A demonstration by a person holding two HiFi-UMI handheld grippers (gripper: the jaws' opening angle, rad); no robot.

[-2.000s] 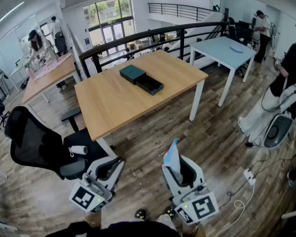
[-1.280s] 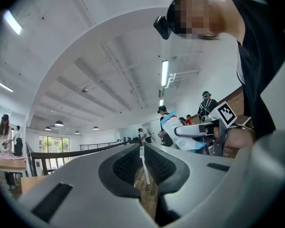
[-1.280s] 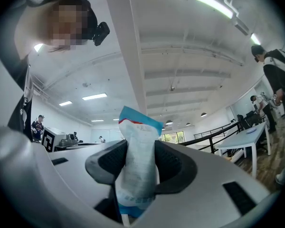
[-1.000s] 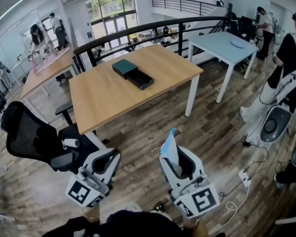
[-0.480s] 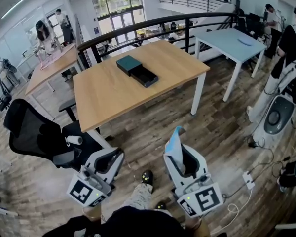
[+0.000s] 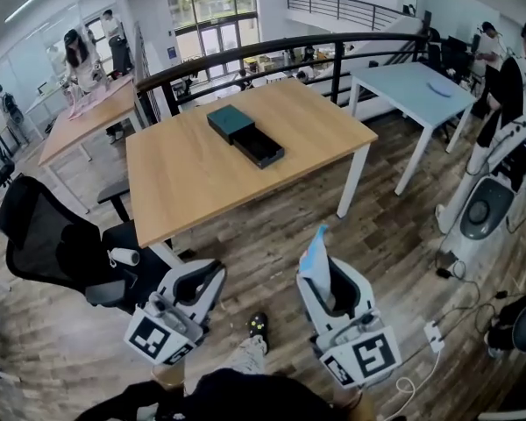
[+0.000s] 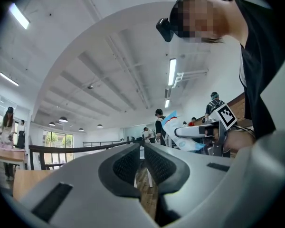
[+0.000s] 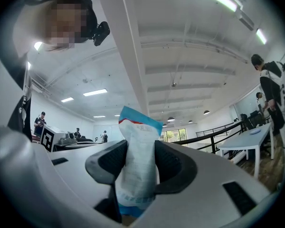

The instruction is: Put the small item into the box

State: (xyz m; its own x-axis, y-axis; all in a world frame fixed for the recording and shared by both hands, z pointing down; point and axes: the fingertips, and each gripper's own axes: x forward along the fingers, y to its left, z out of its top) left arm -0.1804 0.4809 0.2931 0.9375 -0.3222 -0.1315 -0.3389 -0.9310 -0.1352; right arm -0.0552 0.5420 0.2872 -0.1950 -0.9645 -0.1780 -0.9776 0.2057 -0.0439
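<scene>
The dark teal box lies on the wooden table, its black drawer pulled out toward the right. Both grippers hang over the wood floor, well short of the table's near edge. My right gripper is shut on a white and blue packet, which sticks up between the pads. In the right gripper view the packet fills the gap of that gripper. My left gripper holds nothing. In the left gripper view its pads nearly meet at the gripper's tips.
A black office chair stands left of the left gripper, by the table's near corner. A light blue table and standing people are at the right. Cables and a power strip lie on the floor at lower right. My shoe shows between the grippers.
Both grippers have shifted forward together over the floor, keeping their pose. A shoe has stepped into view between them. The packet stays in the right gripper.
</scene>
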